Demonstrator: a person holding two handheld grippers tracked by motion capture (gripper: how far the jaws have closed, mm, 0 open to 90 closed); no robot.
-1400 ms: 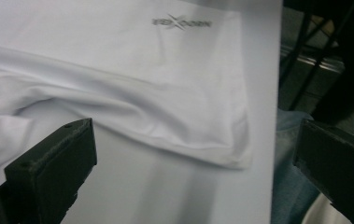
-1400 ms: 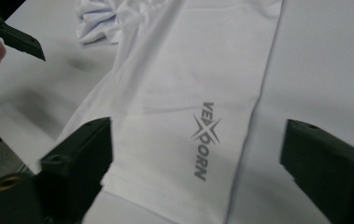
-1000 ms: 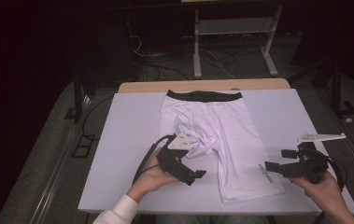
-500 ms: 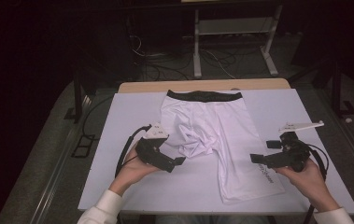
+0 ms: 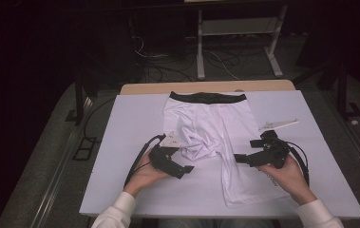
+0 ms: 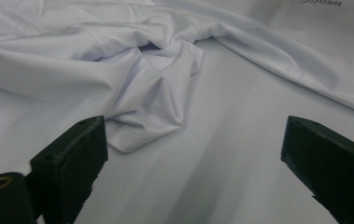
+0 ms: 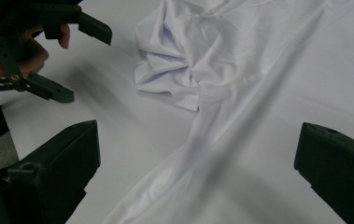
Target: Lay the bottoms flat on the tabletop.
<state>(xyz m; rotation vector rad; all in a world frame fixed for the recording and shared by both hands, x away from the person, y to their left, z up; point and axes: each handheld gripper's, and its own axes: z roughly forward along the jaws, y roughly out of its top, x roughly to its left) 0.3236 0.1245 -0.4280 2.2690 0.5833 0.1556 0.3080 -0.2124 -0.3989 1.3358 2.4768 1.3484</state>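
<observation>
White shorts [image 5: 215, 128] with a black waistband [image 5: 207, 98] lie flat on the white table cover [image 5: 125, 137]. One leg is bunched up [image 5: 197, 145]; the other runs straight toward the front edge [image 5: 246, 183]. My left gripper [image 5: 186, 169] sits just left of the bunch. Its jaws have just been closing a little but stand wide apart. In the left gripper view [image 6: 193, 158] the crumpled hem [image 6: 132, 135] lies just ahead, untouched. My right gripper [image 5: 238, 158] hovers open over the straight leg [image 7: 221, 140], with the left gripper [image 7: 67, 60] farther off.
The wooden table edge [image 5: 206, 88] shows beyond the cover at the back. A metal frame [image 5: 237, 28] and floor cables [image 5: 168, 71] stand behind it. Bare cover [image 5: 320, 142] stretches to both sides of the shorts.
My left gripper drew back to the left from the bunched leg, then sank a little. My right gripper slid left, from beside the shorts to over the straight leg.
</observation>
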